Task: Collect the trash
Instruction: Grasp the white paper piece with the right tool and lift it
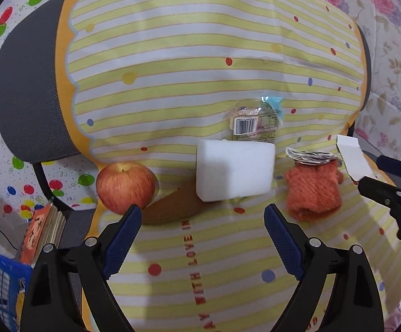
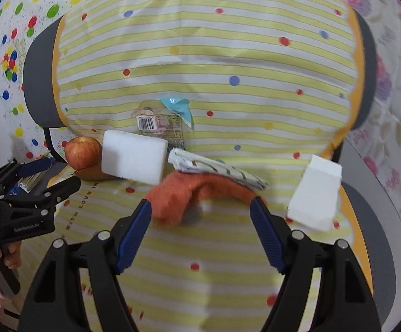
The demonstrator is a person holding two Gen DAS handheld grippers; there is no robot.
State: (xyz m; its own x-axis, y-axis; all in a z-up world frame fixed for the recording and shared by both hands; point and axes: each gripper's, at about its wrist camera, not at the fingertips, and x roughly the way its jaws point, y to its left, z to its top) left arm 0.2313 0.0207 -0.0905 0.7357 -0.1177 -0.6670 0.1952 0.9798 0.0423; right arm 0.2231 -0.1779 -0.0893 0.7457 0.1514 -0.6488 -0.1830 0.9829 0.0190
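A white foam block (image 1: 235,170) (image 2: 134,159) lies on the striped cloth, ahead of my open, empty left gripper (image 1: 203,221). Behind it lies a clear plastic wrapper with a barcode (image 1: 253,123) (image 2: 161,126). A crumpled printed paper (image 1: 309,157) (image 2: 214,168) rests against an orange knitted cloth (image 1: 312,189) (image 2: 184,193). My right gripper (image 2: 200,213) is open and empty, with the orange cloth at its fingertips. A white carton (image 2: 315,191) (image 1: 354,160) lies to the right.
A red apple (image 1: 125,186) (image 2: 83,152) sits at the left by a brown patch. A book (image 1: 44,229) and a blue packet (image 1: 7,285) lie off the cloth's left edge. The chair's grey back (image 1: 29,88) rises behind.
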